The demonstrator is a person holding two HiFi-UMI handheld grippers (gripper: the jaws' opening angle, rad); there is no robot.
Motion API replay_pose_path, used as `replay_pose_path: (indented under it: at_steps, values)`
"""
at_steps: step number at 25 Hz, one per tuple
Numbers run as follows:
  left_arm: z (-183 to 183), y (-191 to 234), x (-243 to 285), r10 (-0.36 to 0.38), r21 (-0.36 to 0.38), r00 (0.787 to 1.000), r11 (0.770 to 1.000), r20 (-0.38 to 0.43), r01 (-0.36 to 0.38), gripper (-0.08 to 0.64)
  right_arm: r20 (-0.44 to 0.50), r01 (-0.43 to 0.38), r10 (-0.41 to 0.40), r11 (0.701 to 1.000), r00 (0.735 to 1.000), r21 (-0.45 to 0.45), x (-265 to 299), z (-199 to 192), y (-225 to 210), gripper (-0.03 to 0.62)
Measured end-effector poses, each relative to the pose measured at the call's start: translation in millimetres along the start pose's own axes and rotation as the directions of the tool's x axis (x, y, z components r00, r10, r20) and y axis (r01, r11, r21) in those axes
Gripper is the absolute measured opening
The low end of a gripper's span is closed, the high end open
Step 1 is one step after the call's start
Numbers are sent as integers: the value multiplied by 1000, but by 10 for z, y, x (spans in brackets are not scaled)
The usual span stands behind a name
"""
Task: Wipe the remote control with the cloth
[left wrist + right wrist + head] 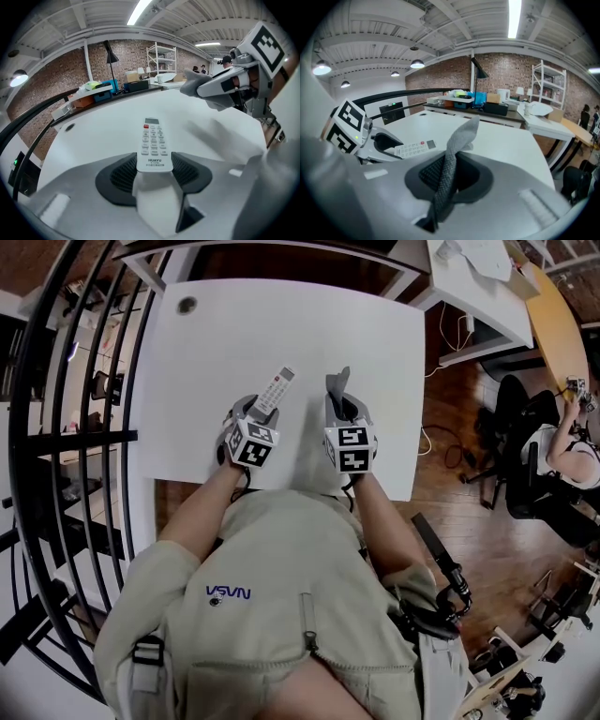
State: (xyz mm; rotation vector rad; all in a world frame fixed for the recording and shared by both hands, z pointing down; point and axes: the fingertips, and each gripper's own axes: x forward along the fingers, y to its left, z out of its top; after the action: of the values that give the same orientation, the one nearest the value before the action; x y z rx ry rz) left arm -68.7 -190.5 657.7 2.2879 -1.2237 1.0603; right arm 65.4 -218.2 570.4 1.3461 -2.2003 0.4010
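A white remote control (274, 392) (153, 146) with a red button and the print HUAYU sticks out forward over the white table (206, 427), its near end clamped between the dark pads of my left gripper (259, 411) (153, 169). The remote (411, 148) also shows at the left of the right gripper view, in the left gripper (377, 147). My right gripper (342, 407) (449, 177) is shut on a grey woven cloth (338, 386) (452, 164), which stands up out of the jaws. In the left gripper view the right gripper (220, 86) with the cloth (190, 86) hovers at the upper right.
A round cable hole (187, 305) lies in the table's far left corner. Black railings (84, 381) run along the left. Another desk (478, 296) and a seated person (562, 451) are at the right, over a wooden floor.
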Motion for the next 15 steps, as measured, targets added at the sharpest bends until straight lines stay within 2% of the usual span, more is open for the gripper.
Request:
replay_pose_path:
  at_steps: [6,11,15]
  values:
    - [-38,-11,23,-32,-41,999,999,-10,31,242,-84,-13,13,1000,996,7,162,-215,-12,25]
    - [-63,-12,-80,-27,-69,1000,997,3,27,244,-202,-41,43,999,978,14,330,-526,9,32]
    - [-37,-44,-148,-49,-88,999,995,14,50,264,-242,-53,60,998,969,35,410,-691,-22,92]
